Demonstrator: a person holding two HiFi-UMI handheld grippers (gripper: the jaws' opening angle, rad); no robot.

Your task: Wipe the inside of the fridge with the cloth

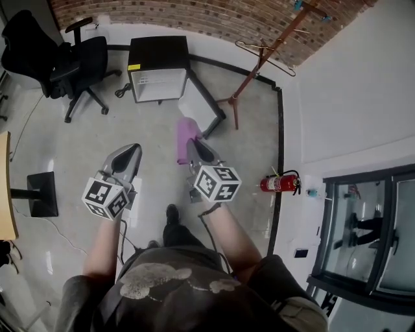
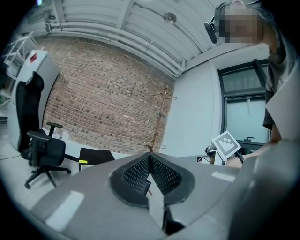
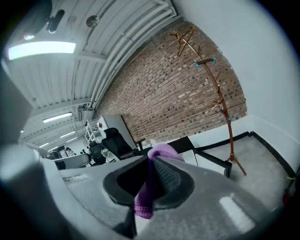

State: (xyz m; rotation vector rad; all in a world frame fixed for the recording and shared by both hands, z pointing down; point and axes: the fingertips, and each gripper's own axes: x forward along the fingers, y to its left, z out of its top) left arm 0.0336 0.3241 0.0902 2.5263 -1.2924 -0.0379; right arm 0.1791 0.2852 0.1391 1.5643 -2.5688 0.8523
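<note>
we list what we see, largest first.

- floor (image 1: 149,136): pale and glossy. we stand on it, well back from the fridge.
- brick wall (image 1: 214,19): red brick along the far side of the room, behind the fridge.
- fridge (image 1: 157,61): small and black, standing on the floor at the foot of the brick wall. its door (image 1: 202,107) is swung open to our right and the white inside faces us.
- office chair (image 1: 74,61): black, on castors, left of the fridge and apart from it.
- coat stand (image 1: 259,65): brown wood, right of the open door, with a wire hanger on it.
- left gripper (image 1: 133,152): held in the air on our left, above the floor. its jaws are pressed together tip to tip with nothing between them.
- right gripper (image 1: 192,146): just beside the left gripper and slightly further forward. its jaws are pinching the cloth.
- cloth (image 1: 186,133): purple and bunched. one fold pokes out past the jaw tips towards the fridge and a tail hangs below them. it is in the air, well apart from the fridge and not inside it.
- fire extinguisher (image 1: 280,183): red, low down by the right-hand wall.
</note>
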